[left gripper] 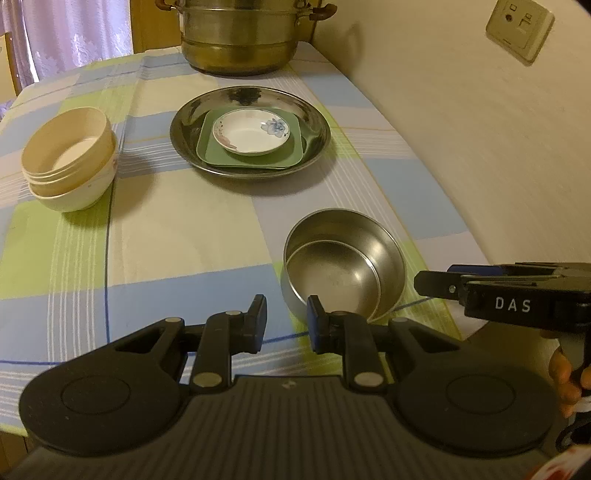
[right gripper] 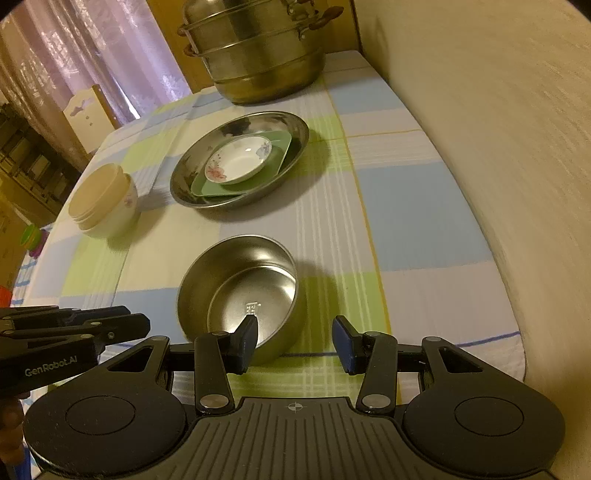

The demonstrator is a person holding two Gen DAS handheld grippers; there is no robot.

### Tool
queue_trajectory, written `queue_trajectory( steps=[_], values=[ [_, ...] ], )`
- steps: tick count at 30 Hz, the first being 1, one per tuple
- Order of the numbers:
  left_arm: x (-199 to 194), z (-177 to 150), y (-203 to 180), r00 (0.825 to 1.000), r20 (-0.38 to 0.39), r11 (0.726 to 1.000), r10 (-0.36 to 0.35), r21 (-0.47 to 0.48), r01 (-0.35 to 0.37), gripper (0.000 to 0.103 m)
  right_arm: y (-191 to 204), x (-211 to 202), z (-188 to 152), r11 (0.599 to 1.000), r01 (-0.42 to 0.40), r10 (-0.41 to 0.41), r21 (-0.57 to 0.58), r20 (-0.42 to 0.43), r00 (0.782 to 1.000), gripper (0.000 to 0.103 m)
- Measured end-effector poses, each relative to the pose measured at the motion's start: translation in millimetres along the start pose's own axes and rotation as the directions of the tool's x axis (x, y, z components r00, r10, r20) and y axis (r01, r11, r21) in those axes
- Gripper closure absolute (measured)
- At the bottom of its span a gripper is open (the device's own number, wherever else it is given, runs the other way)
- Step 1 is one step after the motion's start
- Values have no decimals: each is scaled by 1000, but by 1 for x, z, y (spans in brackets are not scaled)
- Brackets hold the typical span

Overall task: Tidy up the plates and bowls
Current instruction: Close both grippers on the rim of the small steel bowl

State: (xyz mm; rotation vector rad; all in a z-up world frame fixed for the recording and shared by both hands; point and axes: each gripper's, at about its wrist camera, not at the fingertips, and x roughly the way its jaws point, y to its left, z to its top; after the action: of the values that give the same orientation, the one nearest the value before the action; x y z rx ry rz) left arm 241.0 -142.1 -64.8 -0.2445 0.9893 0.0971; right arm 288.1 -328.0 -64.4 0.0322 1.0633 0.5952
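A steel bowl sits on the checked tablecloth near the front. Behind it a large steel plate holds a green square plate with a small white flowered dish on top. Stacked cream bowls stand at the left. My left gripper is open and empty, just in front of the steel bowl's near left rim. My right gripper is open; its left finger overlaps the bowl's near rim.
A big steel steamer pot stands at the table's far end. A cream wall runs along the right edge, with a socket. Curtains and furniture lie beyond the left side.
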Motion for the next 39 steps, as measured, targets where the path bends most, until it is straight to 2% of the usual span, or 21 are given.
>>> queue_trajectory(
  steps=[24,31,39],
  values=[
    [57,23,-3,998,-62,999,24,23,-22,83,4,44,11,1000,9,-10,-25,-14,1000,59],
    [65,24,-4,997,-71,999,21,28,-19,83,2,51,12,1000,11,-12,-15,-20,1000,70],
    [69,24,-5,997,-75,999,10,37,-7,83,1,54,12,1000,1,-1,-8,-27,1000,87]
  ],
)
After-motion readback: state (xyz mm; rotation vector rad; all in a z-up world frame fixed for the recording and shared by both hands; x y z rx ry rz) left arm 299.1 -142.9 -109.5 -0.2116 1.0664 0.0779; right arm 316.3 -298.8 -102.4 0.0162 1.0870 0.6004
